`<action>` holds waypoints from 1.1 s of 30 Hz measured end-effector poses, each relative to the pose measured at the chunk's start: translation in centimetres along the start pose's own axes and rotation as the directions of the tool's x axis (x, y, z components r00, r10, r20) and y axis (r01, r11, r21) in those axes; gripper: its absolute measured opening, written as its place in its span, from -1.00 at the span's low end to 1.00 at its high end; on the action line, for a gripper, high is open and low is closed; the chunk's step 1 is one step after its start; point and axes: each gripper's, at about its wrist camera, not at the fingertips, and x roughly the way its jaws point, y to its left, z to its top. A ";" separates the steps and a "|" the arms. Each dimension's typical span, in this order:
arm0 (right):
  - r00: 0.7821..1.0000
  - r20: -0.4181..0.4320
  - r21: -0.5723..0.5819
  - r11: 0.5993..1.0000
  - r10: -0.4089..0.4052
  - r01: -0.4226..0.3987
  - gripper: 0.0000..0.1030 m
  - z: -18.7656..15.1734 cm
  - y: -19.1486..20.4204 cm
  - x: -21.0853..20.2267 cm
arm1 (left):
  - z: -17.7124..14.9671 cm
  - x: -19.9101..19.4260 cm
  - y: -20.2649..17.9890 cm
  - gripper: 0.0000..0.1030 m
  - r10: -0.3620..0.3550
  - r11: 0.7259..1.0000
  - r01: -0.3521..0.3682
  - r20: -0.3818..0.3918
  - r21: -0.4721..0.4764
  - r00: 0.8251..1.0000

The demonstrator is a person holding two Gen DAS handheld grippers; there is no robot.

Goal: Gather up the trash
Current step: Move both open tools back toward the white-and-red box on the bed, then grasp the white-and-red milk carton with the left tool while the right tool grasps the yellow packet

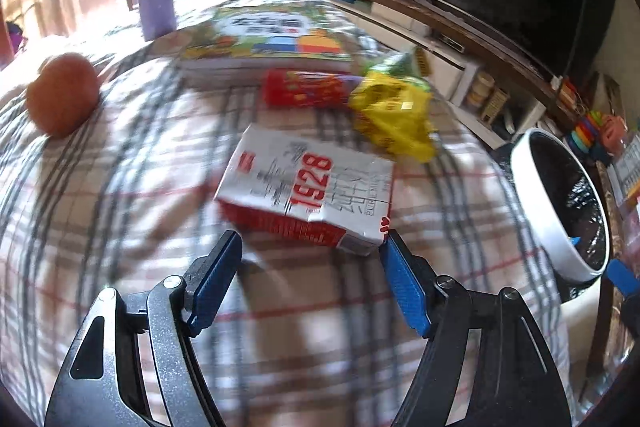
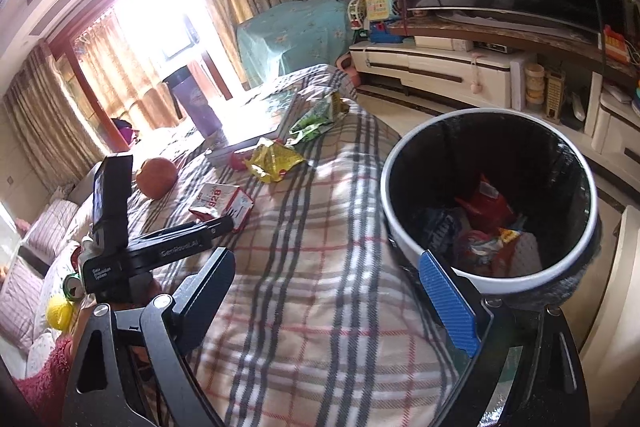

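From my left wrist view, my left gripper [image 1: 310, 259] has its 2 fingers [image 1: 214, 283] spread wide apart, with nothing between them. Just ahead lies the milk carton [image 1: 308, 195] marked 1928, flat on the plaid blanket [image 1: 120, 207]; its near corner sits close to the right finger. Beyond it I see a yellow wrapper [image 1: 392, 115], a red packet [image 1: 304, 89] beside it, and a picture book [image 1: 264, 39] behind. An orange fruit [image 1: 62, 93] rests far left. The trash bin [image 1: 560, 203] stands at the right edge.

From my right wrist view, my right gripper [image 2: 332, 291] also has its fingers apart and empty, the right one just at the bin's [image 2: 424, 247] white rim. Wrappers lie inside the bin. The carton [image 2: 224, 203] sits well left, by the left gripper [image 2: 160, 247].
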 end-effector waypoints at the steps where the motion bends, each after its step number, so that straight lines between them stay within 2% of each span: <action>1: 1.000 -0.005 -0.008 1.000 0.006 -0.006 0.83 0.2 0.4 0.4 | -0.3 -0.3 1.0 0.41 0.011 1.000 -0.011 0.002 -0.003 1.000; 6: 0.999 -0.036 -0.043 0.999 0.032 -0.034 0.83 1.0 2.1 3.2 | -1.6 -1.4 5.8 0.41 0.072 0.996 -0.073 -0.008 -0.042 0.997; 9: 0.998 -0.051 -0.067 0.997 0.045 -0.049 0.83 1.7 3.3 5.4 | -2.3 -2.4 7.7 0.41 0.064 0.994 -0.064 -0.003 -0.087 0.998; 13: 0.996 -0.073 -0.096 0.993 0.058 -0.065 0.83 3.0 4.5 8.8 | -2.6 -3.2 8.2 0.41 0.006 0.993 -0.007 -0.003 -0.118 1.000; 15: 0.996 -0.079 -0.112 0.992 0.051 -0.060 0.83 3.7 4.9 10.4 | -2.5 -3.5 8.0 0.49 -0.017 0.992 0.018 0.005 -0.128 1.000; 18: 0.995 -0.092 -0.112 0.993 0.034 -0.044 0.83 4.7 4.9 13.0 | -1.9 -3.6 7.8 0.60 0.000 0.989 0.004 0.026 -0.147 1.000; 22: 0.995 -0.100 -0.099 0.995 0.024 -0.034 0.83 5.6 4.9 15.4 | -1.5 -2.9 8.6 0.67 0.066 0.981 -0.061 0.022 -0.184 0.998; 26: 0.991 -0.137 -0.090 0.996 0.004 -0.017 0.81 5.9 5.0 17.7 | -1.1 -1.5 9.1 0.69 0.064 0.976 -0.063 -0.002 -0.209 0.998; 28: 0.990 -0.139 -0.079 0.997 -0.002 -0.009 0.71 6.0 4.8 17.8 | -1.0 -1.2 9.0 0.69 0.067 0.975 -0.065 0.002 -0.212 0.998; 29: 0.992 -0.128 -0.073 0.997 -0.005 -0.005 0.54 6.0 4.6 17.6 | -0.9 -1.2 8.9 0.69 0.065 0.974 -0.063 0.003 -0.216 0.998; 30: 0.992 -0.122 -0.066 0.998 -0.002 -0.006 0.32 5.9 4.4 17.4 | -0.8 -1.3 8.8 0.69 0.051 0.974 -0.049 0.006 -0.221 0.999; 31: 0.993 -0.119 -0.058 0.998 -0.002 -0.004 0.17 5.8 4.3 17.3 | -0.8 -1.5 8.7 0.69 0.042 0.974 -0.039 0.010 -0.225 0.999; 33: 0.993 -0.117 -0.047 0.999 -0.017 0.011 -0.46 5.6 4.0 17.1 | -0.6 -1.9 8.4 0.70 0.040 0.974 -0.035 0.018 -0.224 0.999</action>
